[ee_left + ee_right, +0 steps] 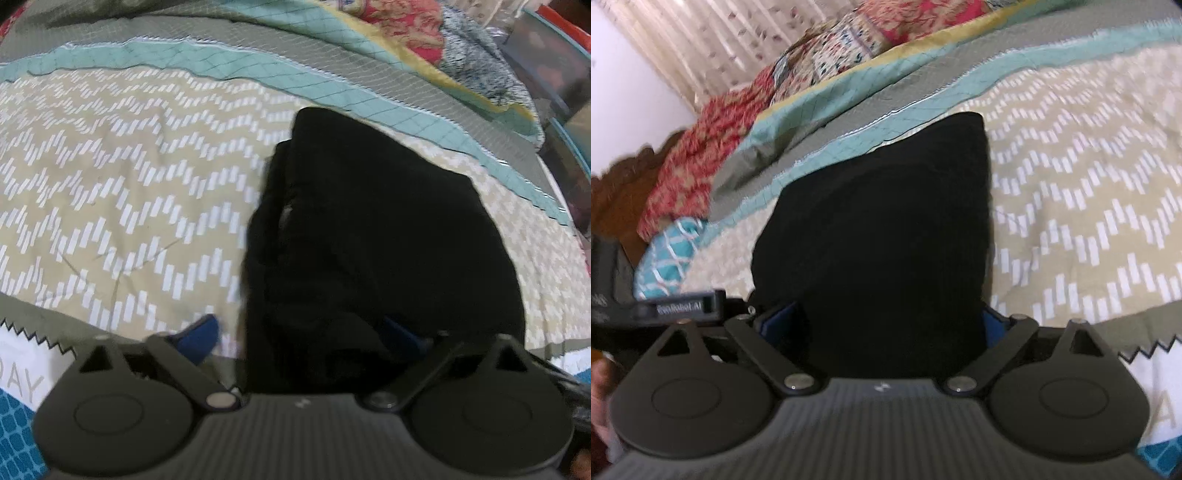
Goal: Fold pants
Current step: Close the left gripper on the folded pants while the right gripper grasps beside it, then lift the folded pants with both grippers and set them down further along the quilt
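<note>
- The left gripper (pixel 306 332) is seen spread wide, its blue pads (pixel 199 338) apart, with the near end of the black pants (pixel 369 236) lying between the fingers; whether the cloth is pinched cannot be told.
- The right gripper (pixel 890 317) is likewise seen wide, blue pads (pixel 783 317) flanking the near edge of the pants (pixel 879 229); no press on the cloth can be confirmed.
- The pants are found bunched into a dark wedge on the chevron quilt (pixel 110 192), narrowing toward a far corner.
- That far corner is seen near the teal border strip (pixel 229 62).
- Open quilt is offered to the left in the left wrist view; the zigzag hem (pixel 33 336) marks the near edge.
- A floral pillow (pixel 713 147) is piled at the far side.
</note>
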### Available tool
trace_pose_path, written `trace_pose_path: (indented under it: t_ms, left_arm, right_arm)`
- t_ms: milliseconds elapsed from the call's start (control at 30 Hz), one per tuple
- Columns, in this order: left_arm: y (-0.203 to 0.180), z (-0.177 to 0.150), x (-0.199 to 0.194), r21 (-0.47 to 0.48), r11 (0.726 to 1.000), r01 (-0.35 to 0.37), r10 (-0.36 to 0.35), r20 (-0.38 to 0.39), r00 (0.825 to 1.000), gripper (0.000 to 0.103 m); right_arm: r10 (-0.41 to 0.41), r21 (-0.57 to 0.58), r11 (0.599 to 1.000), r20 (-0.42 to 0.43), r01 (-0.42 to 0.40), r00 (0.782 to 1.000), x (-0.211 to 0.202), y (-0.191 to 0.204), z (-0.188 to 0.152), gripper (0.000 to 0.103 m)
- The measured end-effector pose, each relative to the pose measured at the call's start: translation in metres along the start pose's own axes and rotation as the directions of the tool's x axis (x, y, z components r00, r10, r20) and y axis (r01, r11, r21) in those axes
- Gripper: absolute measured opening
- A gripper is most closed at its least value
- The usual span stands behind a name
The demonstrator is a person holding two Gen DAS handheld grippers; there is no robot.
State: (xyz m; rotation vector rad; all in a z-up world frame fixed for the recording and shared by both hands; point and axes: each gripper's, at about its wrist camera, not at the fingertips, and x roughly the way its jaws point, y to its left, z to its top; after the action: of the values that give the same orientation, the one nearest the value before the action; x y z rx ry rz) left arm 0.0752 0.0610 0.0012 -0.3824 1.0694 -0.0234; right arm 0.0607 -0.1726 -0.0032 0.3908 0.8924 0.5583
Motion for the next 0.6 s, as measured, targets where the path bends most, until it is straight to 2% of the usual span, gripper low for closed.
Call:
trace_pose_path:
  t_ms: [33,67,100,200,233,367,500,600]
  left_arm:
    - [-0.003,0.0,-0.002,0.01,1.0,0.025,-0.025,0.006,1.0,0.066]
    - [-0.006,-0.001,-0.005,0.017,0.999,0.046,-0.046,0.012,0.999,0.063]
    - [-0.01,-0.001,-0.007,0.028,0.999,0.04,-0.04,0.024,0.999,0.059]
    - [-0.019,0.001,-0.013,0.051,0.998,0.041,-0.044,0.052,0.998,0.043]
    - [-0.02,0.003,-0.018,0.051,0.997,0.057,-0.061,0.068,0.996,0.038]
    - [-0.029,0.018,-0.044,0.103,0.987,0.12,-0.136,0.17,0.976,0.037]
    - [-0.039,0.043,-0.055,0.167,0.98,0.105,-0.147,0.269,0.952,0.037]
    - [-0.043,0.068,-0.052,0.189,0.977,0.096,-0.156,0.338,0.928,0.037]
  right_arm:
    - [-0.007,-0.01,1.0,0.004,0.007,1.0,-0.001,0.002,0.0,0.088]
    - [-0.009,-0.011,1.0,0.016,0.009,1.0,-0.004,0.003,0.0,0.079]
    - [-0.014,-0.019,1.0,0.033,0.015,0.999,-0.007,0.004,0.0,0.065]
    - [-0.036,-0.121,0.991,0.112,0.05,0.993,-0.02,0.022,-0.002,0.043]
    - [-0.037,-0.158,0.986,0.137,0.059,0.99,-0.023,0.029,-0.002,0.042]
    - [-0.023,-0.238,0.968,0.216,0.076,0.976,-0.028,0.045,0.003,0.039]
    - [0.0,-0.321,0.94,0.327,0.112,0.945,-0.027,0.057,0.02,0.039]
    - [0.016,-0.396,0.903,0.413,0.164,0.911,-0.017,0.063,0.04,0.039]
